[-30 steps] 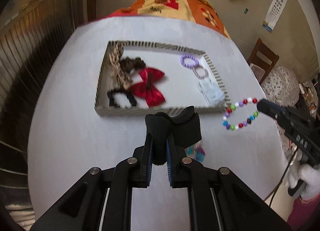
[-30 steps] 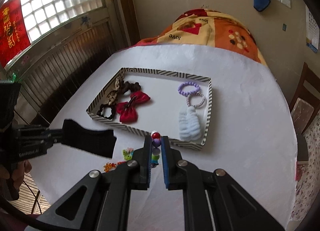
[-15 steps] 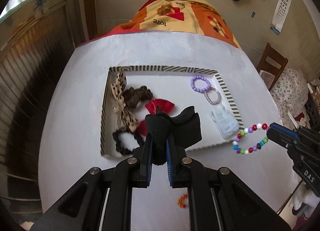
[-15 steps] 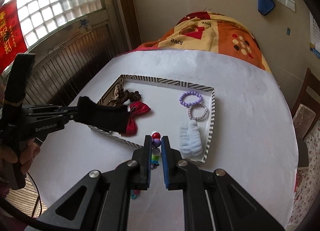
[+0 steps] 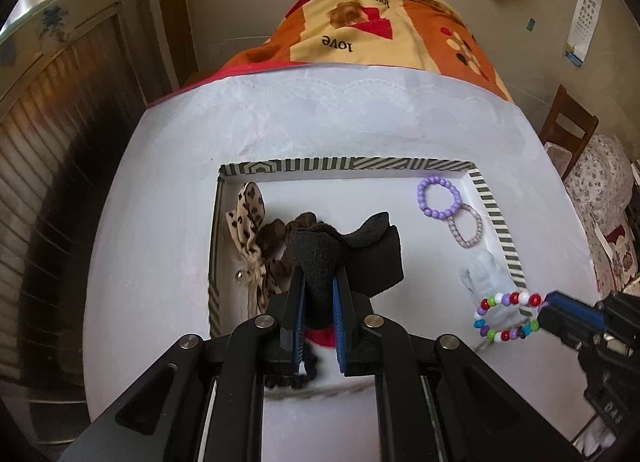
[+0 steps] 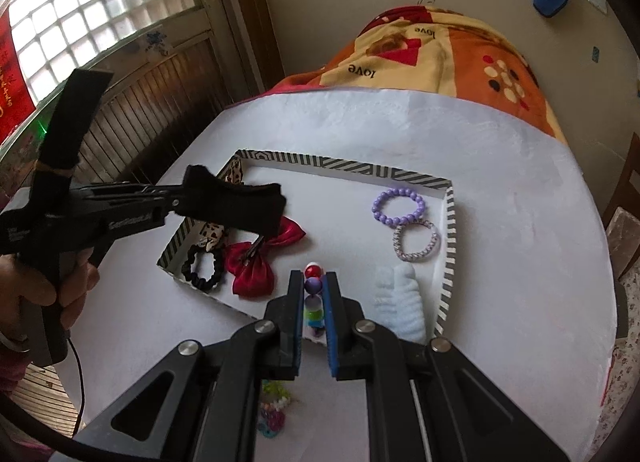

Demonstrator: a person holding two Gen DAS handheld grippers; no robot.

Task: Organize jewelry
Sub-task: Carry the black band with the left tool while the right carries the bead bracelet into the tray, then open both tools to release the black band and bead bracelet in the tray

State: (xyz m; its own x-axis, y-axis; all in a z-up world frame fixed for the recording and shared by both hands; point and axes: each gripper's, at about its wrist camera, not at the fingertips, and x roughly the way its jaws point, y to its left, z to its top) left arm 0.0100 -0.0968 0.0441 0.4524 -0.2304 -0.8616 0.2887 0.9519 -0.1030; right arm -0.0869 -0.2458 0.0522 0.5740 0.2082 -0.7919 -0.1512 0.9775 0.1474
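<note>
Black fabric piece [image 5: 348, 254] clamped in left gripper [image 5: 318, 294] over striped tray [image 5: 344, 163]; right gripper [image 6: 314, 294] pinches multicoloured bead bracelet [image 6: 313, 282] alongside.

Black left gripper [image 5: 318, 294] with blue pads, silver screws.

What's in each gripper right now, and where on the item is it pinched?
Left gripper: black velvet bow, pinched at one end. Right gripper: multicolored bead bracelet, pinched on one side of the loop, the rest hanging free beyond the fingers.
</note>
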